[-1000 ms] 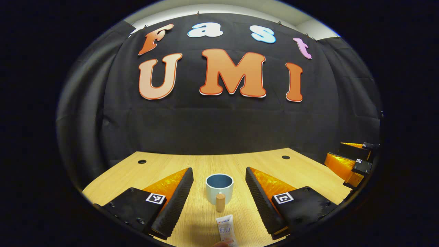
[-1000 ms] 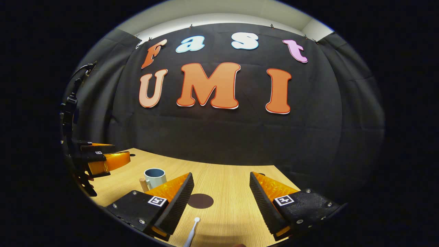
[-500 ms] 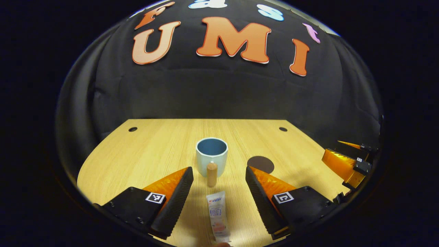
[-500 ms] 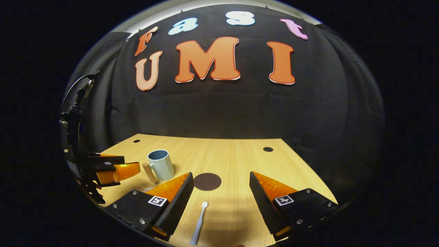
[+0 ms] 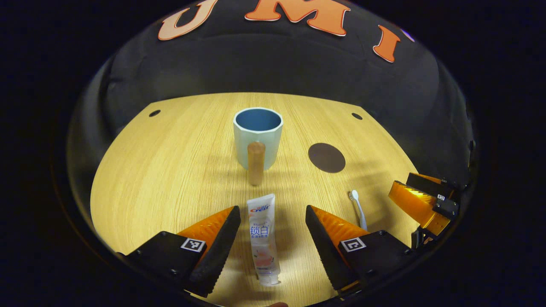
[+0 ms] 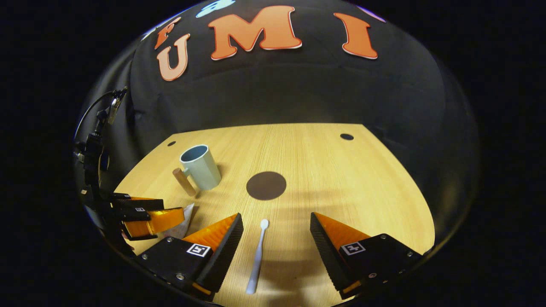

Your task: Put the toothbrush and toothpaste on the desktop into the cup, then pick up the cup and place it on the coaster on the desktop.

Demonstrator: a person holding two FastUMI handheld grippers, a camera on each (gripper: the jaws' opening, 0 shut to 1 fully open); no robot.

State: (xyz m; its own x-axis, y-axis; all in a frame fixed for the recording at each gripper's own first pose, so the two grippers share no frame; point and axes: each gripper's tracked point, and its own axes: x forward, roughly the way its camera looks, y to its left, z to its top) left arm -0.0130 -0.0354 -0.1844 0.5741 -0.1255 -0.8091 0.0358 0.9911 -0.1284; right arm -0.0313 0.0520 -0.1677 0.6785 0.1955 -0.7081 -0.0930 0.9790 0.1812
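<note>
The wooden surface (image 5: 170,170) fills the middle of the left gripper view and carries every item; in the right gripper view the surface (image 6: 341,183) spreads across the centre of the frame

The left tool (image 5: 273,238) sits at the bottom centre of its own view with its fingers spread wide apart, gripping nothing; it also appears at the lower left of the right gripper view (image 6: 160,217). The right tool (image 6: 276,247) stands at the bottom centre of its view, fingers likewise wide apart and holding nothing, and shows at the lower right edge of the left gripper view (image 5: 420,202)

The cup (image 5: 258,136), pale outside and blue inside, stands upright in the upper centre of the left gripper view, its wooden handle (image 5: 256,163) turned toward the camera; in the right gripper view the cup (image 6: 199,167) stands at centre left

The toothpaste (image 5: 263,238) lies flat between the left tool's fingers, touching neither, just below the cup's handle in the frame

The coaster (image 6: 266,185), a dark round disc, lies at the centre of the right gripper view, right of the cup and apart from it

The toothbrush (image 6: 257,256) lies flat between the right tool's fingers, head pointing up the frame toward the coaster, untouched
</note>
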